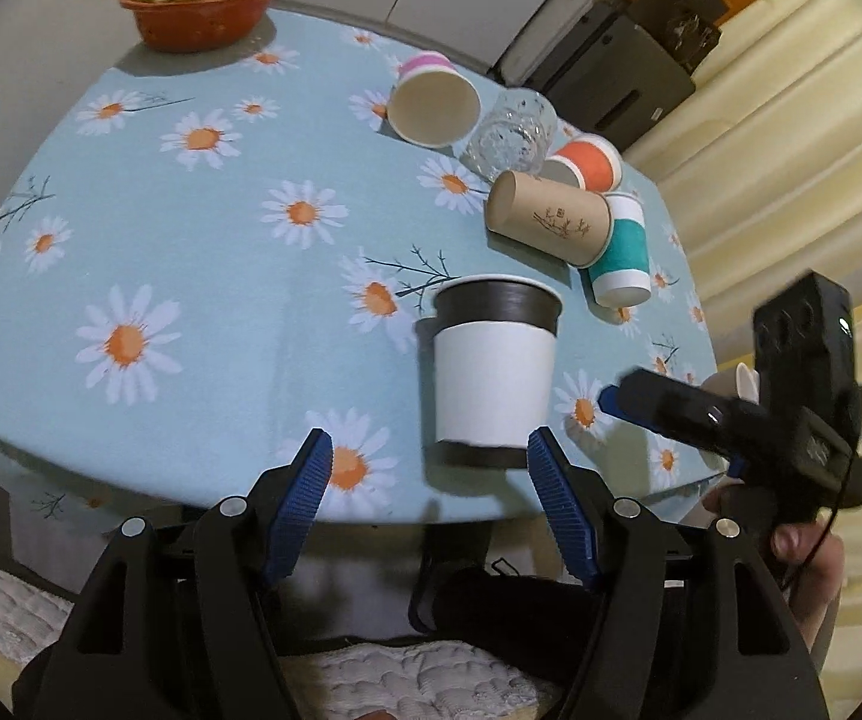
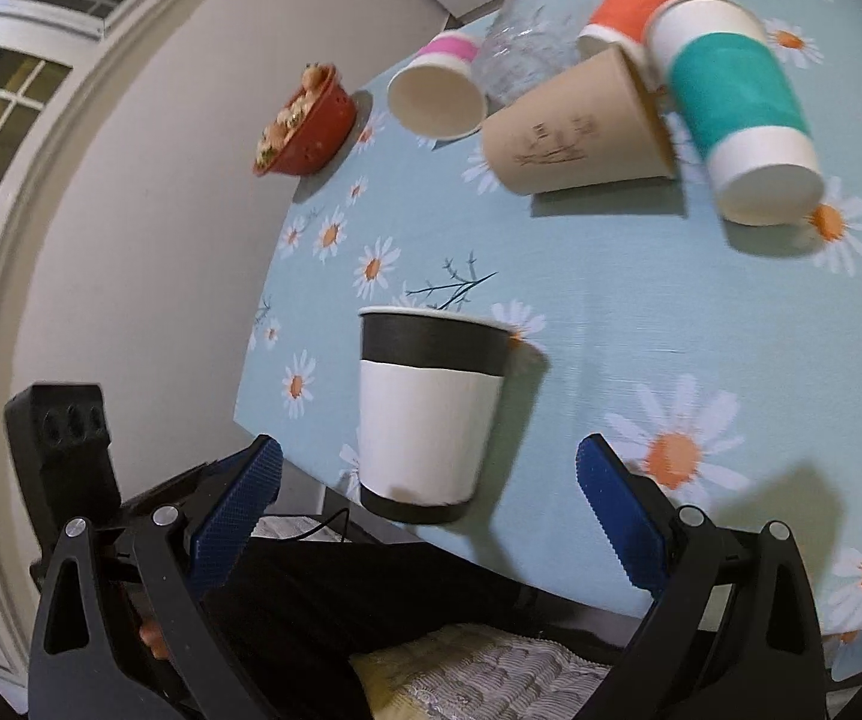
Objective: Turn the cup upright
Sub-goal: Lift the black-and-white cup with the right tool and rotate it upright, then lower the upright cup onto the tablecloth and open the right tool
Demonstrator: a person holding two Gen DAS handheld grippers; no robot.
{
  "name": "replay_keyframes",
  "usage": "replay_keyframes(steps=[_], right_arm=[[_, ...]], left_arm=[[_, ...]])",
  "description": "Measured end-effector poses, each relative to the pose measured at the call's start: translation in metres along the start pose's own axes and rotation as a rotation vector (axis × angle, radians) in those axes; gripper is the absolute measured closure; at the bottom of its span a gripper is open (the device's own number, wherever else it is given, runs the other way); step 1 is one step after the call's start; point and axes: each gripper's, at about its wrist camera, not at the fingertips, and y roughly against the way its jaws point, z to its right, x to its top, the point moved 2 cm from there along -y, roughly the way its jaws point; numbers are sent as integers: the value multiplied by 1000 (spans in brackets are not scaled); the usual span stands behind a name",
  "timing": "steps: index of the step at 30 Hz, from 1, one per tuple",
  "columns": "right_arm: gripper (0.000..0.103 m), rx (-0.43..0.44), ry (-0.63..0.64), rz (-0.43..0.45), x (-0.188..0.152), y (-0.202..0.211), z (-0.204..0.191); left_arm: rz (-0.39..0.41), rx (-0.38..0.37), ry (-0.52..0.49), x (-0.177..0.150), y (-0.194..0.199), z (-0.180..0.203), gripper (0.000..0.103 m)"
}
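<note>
A black-and-white paper cup (image 1: 495, 369) stands upright, mouth up, near the front edge of the worktop (image 1: 191, 276), which is covered in a light blue daisy-print cloth. Nothing touches the cup.

The left gripper (image 1: 429, 450) is held low at the near edge of the worktop, pointing forward at the cup; its jaws are spread wide and grasp nothing, the right blue pad just beside the cup's base and the left pad well apart from it. The right gripper (image 2: 428, 462) also points at the cup from the near side, its jaws released and wide, with the cup between the two blue pads but touching neither. In the left wrist view, the right gripper sits at the worktop's right edge, a hand partly visible beneath it.

Farther back lie a brown paper cup (image 1: 547, 219), a teal-banded cup (image 1: 622, 252), an orange-banded cup (image 1: 589, 165) and a pink-banded cup (image 1: 431, 102), all on their sides around a clear glass tumbler (image 1: 511, 135). A red bowl of food (image 1: 206, 0) sits at the far left.
</note>
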Motion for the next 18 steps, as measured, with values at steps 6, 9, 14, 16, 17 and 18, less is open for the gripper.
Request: replay_keyframes(steps=[6,9,14,16,17,18], right_arm=[[18,-48,0,-47,3,-29,-11],[22,-99,-12,-62,6,-37,-11],[27,-148,-45,-70,11,-41,-9],[28,-158,-48,-75,14,-41,-9],[28,-170,-49,-79,16,-44,-9],[29,-175,-51,-82,17,-45,-8]], left_arm=[[46,-62,80,-17,6,-28,37],[58,-90,124,-24,6,-42,37],[85,-111,151,-29,7,-56,37],[95,-122,156,-28,8,-58,37],[100,-127,156,-28,8,-58,37],[103,-133,153,-28,8,-57,37]])
